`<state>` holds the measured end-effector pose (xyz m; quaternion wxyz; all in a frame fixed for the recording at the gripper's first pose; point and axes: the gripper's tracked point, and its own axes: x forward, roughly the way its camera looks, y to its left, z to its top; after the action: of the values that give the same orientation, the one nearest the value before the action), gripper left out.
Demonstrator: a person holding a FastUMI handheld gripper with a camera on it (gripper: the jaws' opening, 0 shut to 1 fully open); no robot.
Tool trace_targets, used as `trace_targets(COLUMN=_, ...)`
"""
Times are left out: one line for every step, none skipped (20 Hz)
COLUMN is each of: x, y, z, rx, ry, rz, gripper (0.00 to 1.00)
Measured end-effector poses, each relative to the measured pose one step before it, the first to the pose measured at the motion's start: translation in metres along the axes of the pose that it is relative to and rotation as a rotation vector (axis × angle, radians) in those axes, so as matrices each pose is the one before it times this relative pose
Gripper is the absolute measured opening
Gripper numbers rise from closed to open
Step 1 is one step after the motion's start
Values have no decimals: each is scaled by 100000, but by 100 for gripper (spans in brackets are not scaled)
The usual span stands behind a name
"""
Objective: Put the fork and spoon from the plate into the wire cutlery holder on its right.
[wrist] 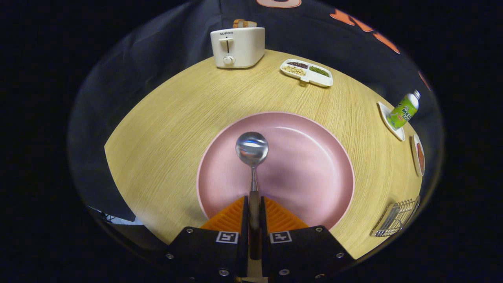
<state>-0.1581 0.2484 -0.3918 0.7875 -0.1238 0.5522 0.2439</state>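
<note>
My gripper [254, 214] is shut on the dark handle of a metal spoon [252, 149]. Both fingers press on the handle, and the spoon's shiny bowl points straight ahead beyond them. The spoon hangs over a pink plate [310, 165] that lies on the wooden table just ahead of the fingers. The plate's inside looks bare. The wire cutlery holder [397, 218] stands to the right of the plate, near the table's right edge.
A white toaster [237, 47] with bread in it stands at the table's far edge. A divided white dish [307, 72] of beans sits to its right. Further right are a green can [403, 111] on a small white dish and another small dish [419, 154].
</note>
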Motion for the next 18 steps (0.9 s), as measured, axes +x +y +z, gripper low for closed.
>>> trace_targets(x=22, y=-13, z=67, rx=446, ry=-350, rz=429, gripper=11)
trace_targets(x=-26, y=-329, z=69, rx=286, ry=-245, rz=-569, gripper=11)
trace_targets(x=-198, y=-274, z=-141, rx=542, ry=-279, rz=-161, gripper=9)
trace_targets(x=-153, y=-353, z=82, rx=1267, ry=-166, rz=239, gripper=8)
trace_targets(x=-348, y=-260, z=139, rx=1746, ry=-436, rz=590, gripper=7)
trace_targets(x=-416, y=-367, z=311, rx=2049, ry=-989, rz=440, gripper=7)
trace_targets(x=-533, y=-608, z=213, rx=1743, ry=-1320, rz=-642, gripper=7)
trace_targets(x=-611, y=-847, z=364, rx=1158, ry=-1293, rz=-1164, gripper=7)
trace_targets(x=-629, y=-785, z=292, rx=982, ry=-1229, rz=-1222, gripper=7)
trace_targets(x=-679, y=-838, z=405, rx=1015, ry=-1434, rz=-856, gripper=7)
trace_targets(x=-729, y=-740, z=496, rx=1253, ry=-2035, rz=-1023, gripper=7)
trace_targets(x=-709, y=-995, z=598, rx=1059, ry=-1912, rz=-1620, gripper=7)
trace_targets(x=-646, y=-1137, z=364, rx=799, ry=-2173, rz=-2009, gripper=7)
trace_targets(x=-710, y=-1177, z=593, rx=611, ry=-1920, rz=-2081, gripper=7)
trace_targets(x=-763, y=-1166, z=506, rx=699, ry=-1979, rz=-2165, gripper=7)
trace_targets(x=-768, y=-1332, z=455, rx=845, ry=-1373, rz=-2659, gripper=7)
trace_targets(x=-852, y=-1373, z=279, rx=885, ry=-1061, rz=-2808, gripper=7)
trace_targets(x=-772, y=-1360, z=605, rx=1129, ry=-1639, rz=-2617, gripper=7)
